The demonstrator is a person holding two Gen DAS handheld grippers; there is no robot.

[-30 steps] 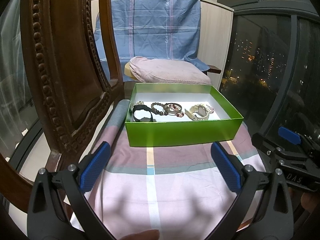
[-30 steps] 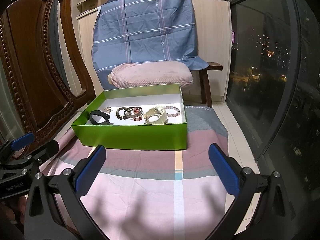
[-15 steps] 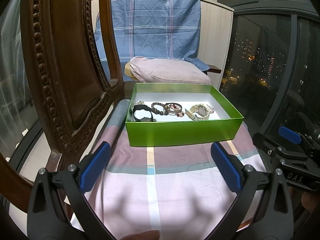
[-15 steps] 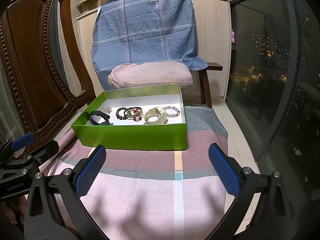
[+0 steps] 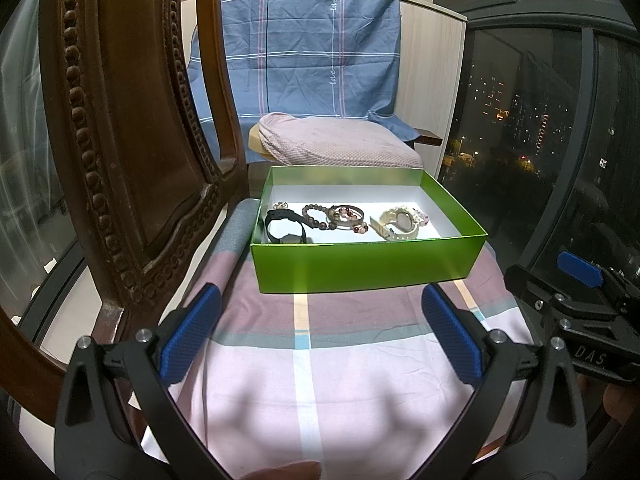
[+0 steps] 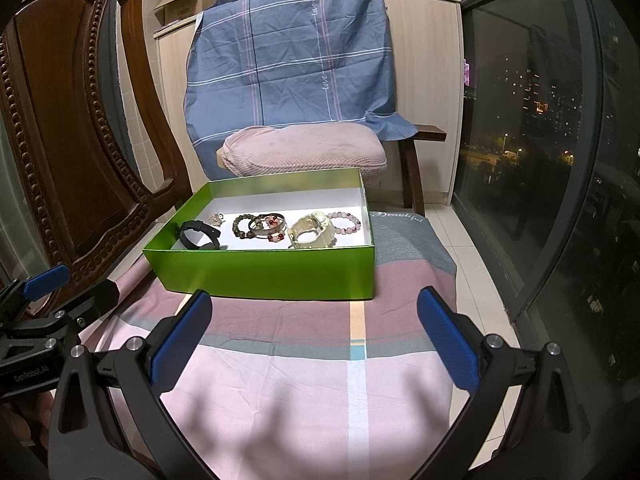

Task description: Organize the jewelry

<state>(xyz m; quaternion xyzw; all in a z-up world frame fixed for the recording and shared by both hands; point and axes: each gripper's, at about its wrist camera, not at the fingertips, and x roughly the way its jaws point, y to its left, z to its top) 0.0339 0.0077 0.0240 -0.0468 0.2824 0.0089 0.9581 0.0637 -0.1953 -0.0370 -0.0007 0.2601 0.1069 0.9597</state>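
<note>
- All the jewelry sits inside the shallow green cardboard box with a white floor (image 6: 260, 270), dead ahead of both sets of jaws and well beyond their tips.
- Along the box floor: a black strap watch (image 6: 199, 235) ahead of the left-hand pad, a small pale trinket (image 6: 216, 219) just behind it, a dark brown bead bracelet (image 6: 242, 225), a metal bangle with red and pink beads (image 6: 269, 225) overlapping that bracelet, a cream plastic watch (image 6: 311, 231), and a pale pink bead bracelet (image 6: 347, 221) touching its far side.
- The pieces lie in a loose row; whether that is the sorted result or the jumble waiting for sorting, I can't call from here.
- Change over the last second? Next to nothing: box and pieces sit as they did, and both views have barely drifted.
- So no piece is being carried.
- Left gripper (image 5: 320, 332): blue pads spread wide, nothing between them, hovering over the pink-and-mauve striped cloth (image 5: 304, 364).
- Right gripper (image 6: 316, 336): same story, jaws far apart and empty.
- Each gripper shows at the edge of the other's view, side by side.
- The carved dark wooden chair back (image 5: 120, 128) stands left of the jaws; a pink cushion (image 6: 304, 148) lies beyond the box.
</note>
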